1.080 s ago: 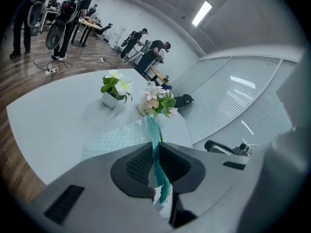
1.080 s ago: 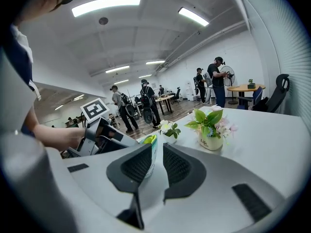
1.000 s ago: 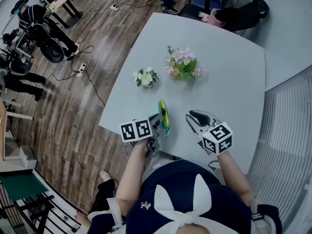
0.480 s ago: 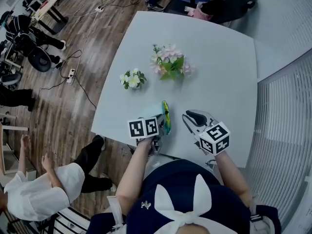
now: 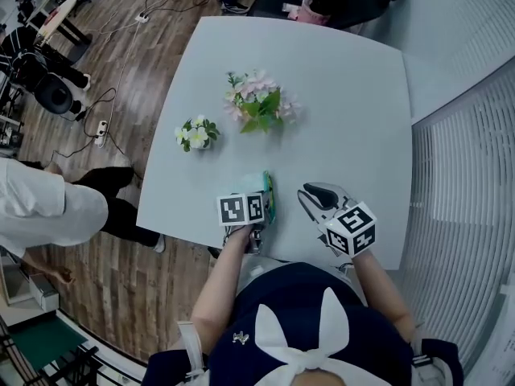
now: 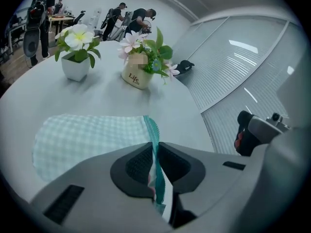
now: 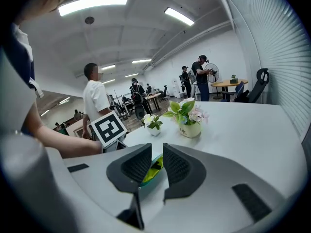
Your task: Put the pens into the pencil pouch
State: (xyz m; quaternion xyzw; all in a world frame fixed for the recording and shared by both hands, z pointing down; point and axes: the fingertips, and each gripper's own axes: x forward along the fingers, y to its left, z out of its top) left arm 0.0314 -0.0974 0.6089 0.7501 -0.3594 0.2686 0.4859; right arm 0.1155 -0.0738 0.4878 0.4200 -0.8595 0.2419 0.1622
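1. While its jaws stand almost together, the left gripper [image 6: 154,152] pinches the teal zip edge of the pouch [image 6: 87,142], and the fabric fills the slit between the pads.
2. Right gripper [image 7: 156,152]: the jaws stand a narrow gap apart and grip nothing. The pouch's yellow-green lining shows through that gap, but it lies beyond the tips and does not touch them.
3. In the head view the pouch is a thin teal strip near the 6 o'clock edge of the table [image 5: 346,95]. Its long axis runs roughly 12 to 6, with the far end towards the big flower pot [image 5: 257,103].
4. The small pot [image 5: 193,133] stands at about 10 o'clock from the pouch, well apart. The right gripper is at 3 o'clock from it, near but clear.
5. In the left gripper view the checked body spreads towards 9 o'clock from the jaws, low over the table. I cannot tell whether it rests flat on it.
6. The left marker cube covers the pouch's near end in the head view. In the left gripper view the jaws cut off its lower edge.
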